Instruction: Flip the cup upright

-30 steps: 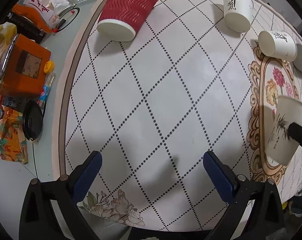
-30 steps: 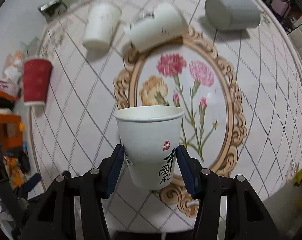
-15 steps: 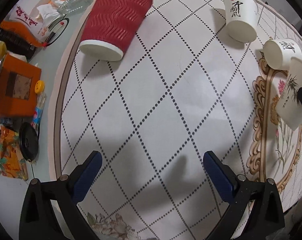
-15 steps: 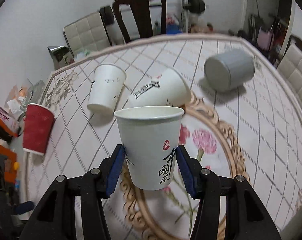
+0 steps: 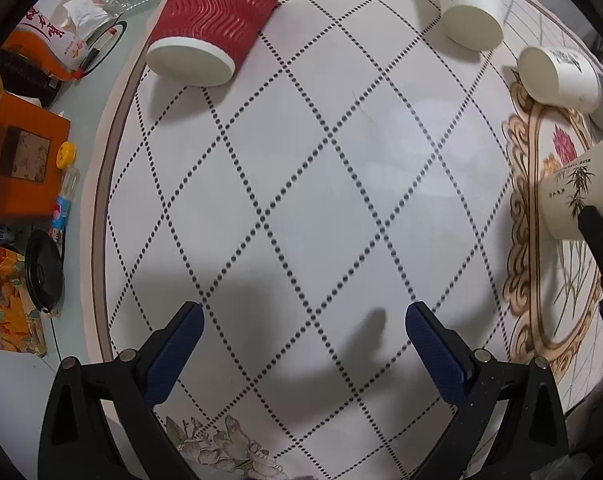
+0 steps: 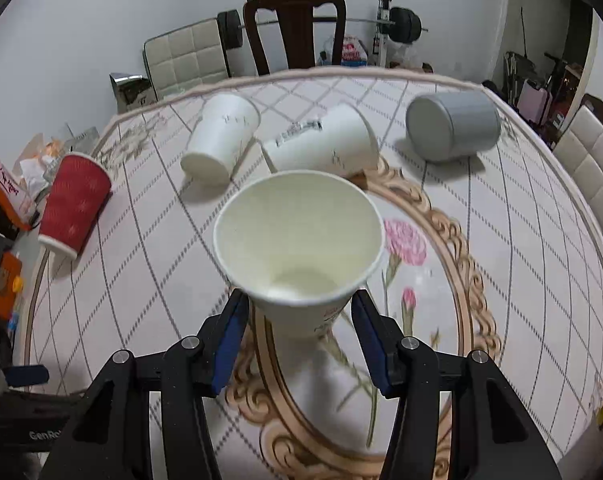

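My right gripper (image 6: 299,310) is shut on a white paper cup (image 6: 301,248) with ink print, mouth up and tipped a little away from me, over the floral oval of the tablecloth. The same cup (image 5: 577,196) shows at the right edge of the left wrist view. My left gripper (image 5: 303,320) is open and empty, low over the checked cloth. A red ribbed cup (image 5: 217,20) lies on its side far left; it also shows in the right wrist view (image 6: 75,204). Two white paper cups (image 6: 221,138) (image 6: 321,144) and a grey cup (image 6: 453,124) lie on their sides.
An orange box (image 5: 19,164), a small bottle with a yellow cap (image 5: 65,184), a black lid (image 5: 43,272) and snack packets (image 5: 49,40) crowd the table's left edge. A dark wooden chair (image 6: 297,28) and padded chairs stand beyond the round table (image 6: 541,240).
The right gripper has turned and lowered the held cup, so its open mouth now faces my camera. The left gripper has drifted slightly; the red cup sits nearer in its view.
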`<control>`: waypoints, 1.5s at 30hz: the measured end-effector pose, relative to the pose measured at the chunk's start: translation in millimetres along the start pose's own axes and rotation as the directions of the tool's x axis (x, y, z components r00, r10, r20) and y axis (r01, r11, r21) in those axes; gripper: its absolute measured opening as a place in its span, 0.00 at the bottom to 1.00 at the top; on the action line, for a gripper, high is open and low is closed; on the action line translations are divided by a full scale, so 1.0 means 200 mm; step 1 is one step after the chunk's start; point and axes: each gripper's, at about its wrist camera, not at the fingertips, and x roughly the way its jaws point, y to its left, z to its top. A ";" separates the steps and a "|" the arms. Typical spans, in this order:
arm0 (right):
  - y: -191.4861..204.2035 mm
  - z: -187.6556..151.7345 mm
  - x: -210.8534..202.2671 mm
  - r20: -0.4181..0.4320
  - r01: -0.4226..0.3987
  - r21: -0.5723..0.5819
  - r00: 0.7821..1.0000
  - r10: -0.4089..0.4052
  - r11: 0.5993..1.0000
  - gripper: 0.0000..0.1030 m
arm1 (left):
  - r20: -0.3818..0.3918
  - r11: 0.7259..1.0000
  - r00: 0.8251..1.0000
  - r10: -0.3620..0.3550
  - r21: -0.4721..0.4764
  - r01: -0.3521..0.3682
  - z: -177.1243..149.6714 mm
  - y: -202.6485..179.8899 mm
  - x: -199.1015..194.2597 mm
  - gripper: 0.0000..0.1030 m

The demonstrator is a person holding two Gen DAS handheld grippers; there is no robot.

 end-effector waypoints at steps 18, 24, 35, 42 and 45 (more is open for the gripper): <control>-0.17 -0.08 -0.41 -0.031 0.086 -0.042 0.996 -0.088 0.995 0.94 | 0.149 0.999 0.988 0.048 0.003 -0.049 -0.54 -0.17 -0.43 1.00; -0.28 -0.05 -0.77 -0.001 0.130 -0.067 0.991 -0.130 0.989 0.98 | 0.272 0.999 0.962 0.033 -0.028 -0.026 -0.63 -0.25 -0.84 1.00; -0.38 -0.05 -1.58 0.123 0.105 -0.114 0.988 -0.091 0.988 1.00 | 0.504 0.999 0.864 0.008 -0.042 0.015 -0.91 -0.17 -1.47 1.00; -0.36 -0.05 -1.88 0.168 0.114 -0.115 0.981 -0.094 0.987 1.00 | 0.576 1.000 0.818 -0.005 -0.019 0.020 -1.03 -0.13 -1.67 1.00; -0.35 -0.06 -1.96 0.179 0.117 -0.108 0.979 -0.096 0.987 1.00 | 0.597 1.000 0.802 0.000 -0.007 0.005 -1.07 -0.12 -1.71 1.00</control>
